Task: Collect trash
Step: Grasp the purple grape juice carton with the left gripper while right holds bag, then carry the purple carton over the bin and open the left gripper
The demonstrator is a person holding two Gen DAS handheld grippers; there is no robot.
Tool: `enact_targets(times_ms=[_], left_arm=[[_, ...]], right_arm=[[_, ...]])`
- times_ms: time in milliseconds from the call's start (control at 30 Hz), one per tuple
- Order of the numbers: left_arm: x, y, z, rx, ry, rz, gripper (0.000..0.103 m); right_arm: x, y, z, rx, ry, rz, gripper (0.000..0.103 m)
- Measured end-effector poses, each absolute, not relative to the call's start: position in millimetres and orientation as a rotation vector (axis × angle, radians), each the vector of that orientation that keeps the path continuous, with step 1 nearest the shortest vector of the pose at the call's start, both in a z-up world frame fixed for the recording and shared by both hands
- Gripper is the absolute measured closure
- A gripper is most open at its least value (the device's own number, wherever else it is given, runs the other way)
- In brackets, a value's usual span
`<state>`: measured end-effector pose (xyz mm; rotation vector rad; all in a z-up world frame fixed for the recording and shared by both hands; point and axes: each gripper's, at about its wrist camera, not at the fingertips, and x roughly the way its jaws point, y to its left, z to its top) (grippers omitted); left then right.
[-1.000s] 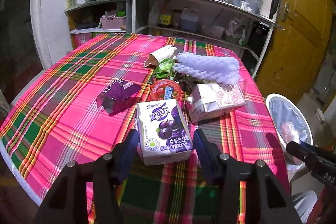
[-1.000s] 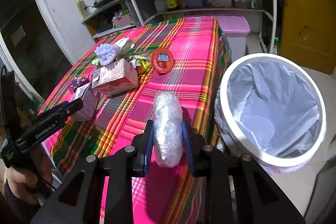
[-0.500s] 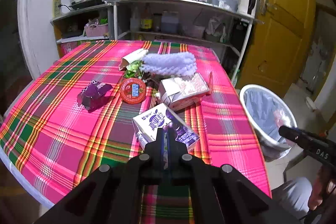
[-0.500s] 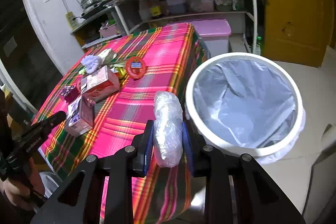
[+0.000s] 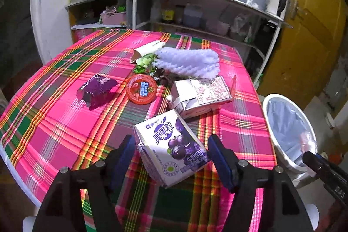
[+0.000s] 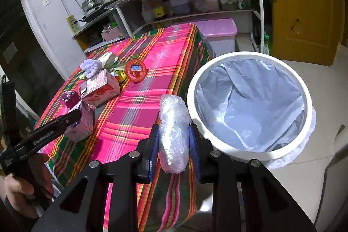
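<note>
My left gripper (image 5: 171, 153) is open, its fingers on either side of a purple grape drink carton (image 5: 173, 145) lying on the plaid table; whether the pads touch it I cannot tell. My right gripper (image 6: 174, 140) is shut on a crumpled clear plastic wrap (image 6: 173, 132), held at the table's edge beside the white trash bin (image 6: 250, 110) with its grey liner. The bin also shows in the left wrist view (image 5: 287, 129). More trash lies on the table: a pink-white carton (image 5: 200, 95), a red round lid (image 5: 141, 89), a purple wrapper (image 5: 96, 88) and a lilac foam net (image 5: 189, 62).
The round table (image 5: 54, 84) has a pink plaid cloth. Metal shelves (image 5: 195, 14) with bottles and pots stand behind it. A pink storage box (image 6: 219, 34) sits on the floor by a yellow door (image 6: 304, 5). Green scraps and a paper cone (image 5: 148, 51) lie near the foam net.
My left gripper was shut half a second ago and has opened around the grape carton, which has turned a little. My right gripper has carried the plastic wrap closer to the bin.
</note>
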<state>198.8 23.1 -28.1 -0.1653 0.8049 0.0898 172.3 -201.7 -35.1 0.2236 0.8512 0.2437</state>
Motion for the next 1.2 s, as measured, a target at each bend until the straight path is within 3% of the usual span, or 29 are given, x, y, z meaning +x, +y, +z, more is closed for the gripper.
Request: enact_targets(times_ms=[233, 367, 633, 833, 900, 1000, 1200], left_arm=[[198, 19, -30, -0.105, 0.794, 0.115, 0.039], [190, 14, -27, -0.052, 0.773, 0.105, 0.072], [179, 17, -24, -0.072, 0.771, 0.079, 0.086], [169, 36, -24, -0.103, 0.768, 0.076, 0.084], [167, 42, -24, -0.109, 0.774, 0.100, 0.068], [167, 46, -25, -0.099, 0.775, 0.114, 0.056], [166, 49, -27, -0.079, 0.774, 0.120, 0.047]], right_arm=[[173, -206, -36, 0.230, 0.848, 0.242, 0.075], [171, -211, -36, 0.234, 0.843, 0.239, 0.075], [169, -212, -34, 0.233, 0.836, 0.244, 0.075], [166, -212, -33, 0.235, 0.832, 0.246, 0.075], [165, -211, -33, 0.234, 0.833, 0.250, 0.075], [165, -208, -33, 0.232, 0.834, 0.258, 0.075], [165, -207, -32, 0.232, 0.834, 0.260, 0.075]])
